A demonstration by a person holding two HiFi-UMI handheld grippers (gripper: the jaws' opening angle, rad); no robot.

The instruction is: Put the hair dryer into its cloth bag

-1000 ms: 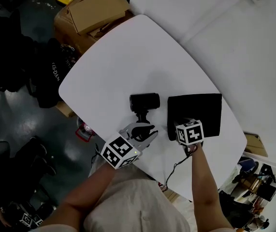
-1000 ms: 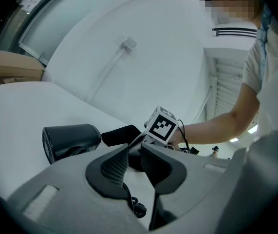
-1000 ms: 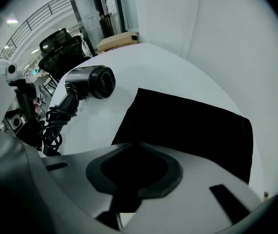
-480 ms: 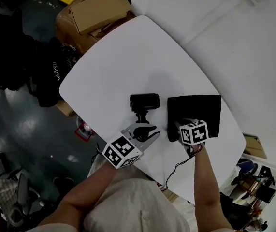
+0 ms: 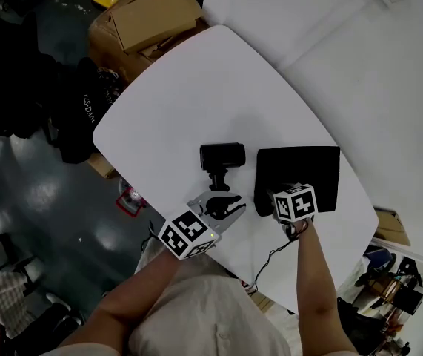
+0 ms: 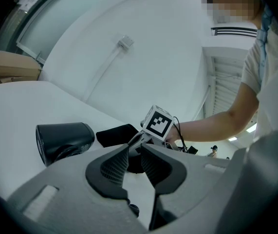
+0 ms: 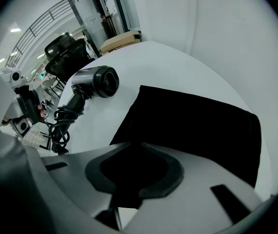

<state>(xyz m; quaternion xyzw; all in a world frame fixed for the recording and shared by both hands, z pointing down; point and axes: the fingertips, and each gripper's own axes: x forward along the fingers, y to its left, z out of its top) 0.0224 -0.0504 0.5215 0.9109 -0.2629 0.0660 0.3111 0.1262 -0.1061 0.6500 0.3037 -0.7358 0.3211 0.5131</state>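
Bench [image 5: 181,87]: white, carries both things; slide the dryer along it rather than lifting high.
Cloth bag [image 5: 307,170]: black and flat, just beside the dryer on its right. Only 1 layer should be raised at the near edge so a mouth gapes.
Hair dryer [image 5: 222,156]: lies beside the bag, not in it, barrel away and handle toward the person. Feed the barrel in first.
Left gripper [image 6: 135,145]: closed to a narrow gap on the handle's end. Hold steady until the mouth is open.
Right gripper [image 7: 136,143]: points down at the bag's near edge. Its 2 jaws have just been opening to a small gap, with cloth between them that seems unpinched (black on black). Re-close on the top layer alone.
Cord [image 7: 61,123]: coiled at the handle; tuck it in last.
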